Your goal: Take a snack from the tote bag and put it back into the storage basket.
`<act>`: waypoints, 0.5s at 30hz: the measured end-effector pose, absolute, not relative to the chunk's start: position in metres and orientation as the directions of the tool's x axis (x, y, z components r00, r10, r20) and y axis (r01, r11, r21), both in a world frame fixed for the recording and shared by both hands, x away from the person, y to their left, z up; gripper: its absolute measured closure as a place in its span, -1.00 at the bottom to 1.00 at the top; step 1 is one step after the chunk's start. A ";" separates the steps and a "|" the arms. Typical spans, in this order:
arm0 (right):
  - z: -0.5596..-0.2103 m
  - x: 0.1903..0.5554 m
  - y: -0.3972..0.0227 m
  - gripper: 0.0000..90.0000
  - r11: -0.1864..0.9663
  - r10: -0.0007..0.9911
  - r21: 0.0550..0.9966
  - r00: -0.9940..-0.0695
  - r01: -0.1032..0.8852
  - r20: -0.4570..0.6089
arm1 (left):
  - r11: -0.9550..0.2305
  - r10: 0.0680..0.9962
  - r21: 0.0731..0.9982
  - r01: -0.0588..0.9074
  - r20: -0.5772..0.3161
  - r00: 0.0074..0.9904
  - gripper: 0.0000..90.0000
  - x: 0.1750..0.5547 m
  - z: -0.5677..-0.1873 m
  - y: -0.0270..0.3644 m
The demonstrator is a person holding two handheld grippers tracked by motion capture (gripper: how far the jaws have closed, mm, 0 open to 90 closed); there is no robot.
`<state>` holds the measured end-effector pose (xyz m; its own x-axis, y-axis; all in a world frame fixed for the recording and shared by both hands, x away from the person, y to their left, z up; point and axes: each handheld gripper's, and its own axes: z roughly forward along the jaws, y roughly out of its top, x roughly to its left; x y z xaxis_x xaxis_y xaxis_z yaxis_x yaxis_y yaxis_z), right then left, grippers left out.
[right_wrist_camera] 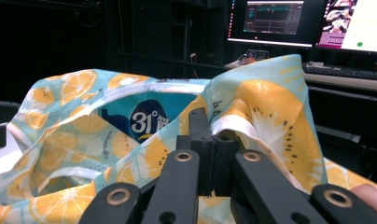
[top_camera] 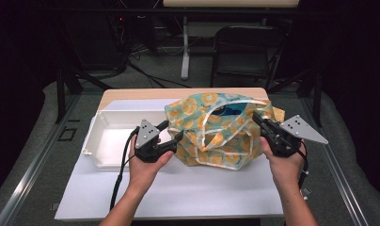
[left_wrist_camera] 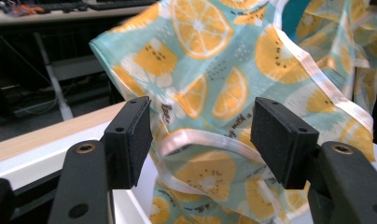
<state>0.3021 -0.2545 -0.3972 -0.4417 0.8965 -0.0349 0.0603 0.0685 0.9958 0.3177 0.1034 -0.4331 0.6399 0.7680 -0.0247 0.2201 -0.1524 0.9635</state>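
A teal fabric bag printed with orange slices (top_camera: 216, 139) stands on the white table top, its mouth open upward. Inside it is a blue package (right_wrist_camera: 149, 119) marked "31°". My right gripper (top_camera: 255, 116) is shut on the bag's white-trimmed right rim (right_wrist_camera: 224, 126), holding it up. My left gripper (top_camera: 174, 129) sits at the bag's left side with its jaws open. In the left gripper view a white handle strap (left_wrist_camera: 196, 140) of the bag (left_wrist_camera: 200, 60) loops between the pads (left_wrist_camera: 135, 135), touching neither.
A white plastic bin (top_camera: 96, 141) sits left of the bag, just behind my left gripper. The white board (top_camera: 178, 188) covers the wooden table. A dark chair (top_camera: 244, 52) stands beyond the far edge, and lit monitors (right_wrist_camera: 270, 18) are behind the bag.
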 end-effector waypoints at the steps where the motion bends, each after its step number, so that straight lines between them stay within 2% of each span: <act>1: -0.396 0.303 -0.255 1.00 0.067 0.896 0.996 -0.442 0.057 -0.035 | -0.152 0.768 0.963 0.222 -0.026 0.639 -0.15 0.318 -0.433 0.103; 15: -0.386 0.312 -0.249 1.00 0.076 0.894 0.996 -0.446 0.051 -0.046 | -0.150 0.775 0.961 0.233 -0.032 0.632 -0.14 0.321 -0.435 0.104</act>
<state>0.3116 -0.2493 -0.3859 -0.4461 0.8938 -0.0456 0.0509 0.0763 0.9958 0.3205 0.1045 -0.4347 0.6316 0.7746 -0.0322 0.2333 -0.1504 0.9607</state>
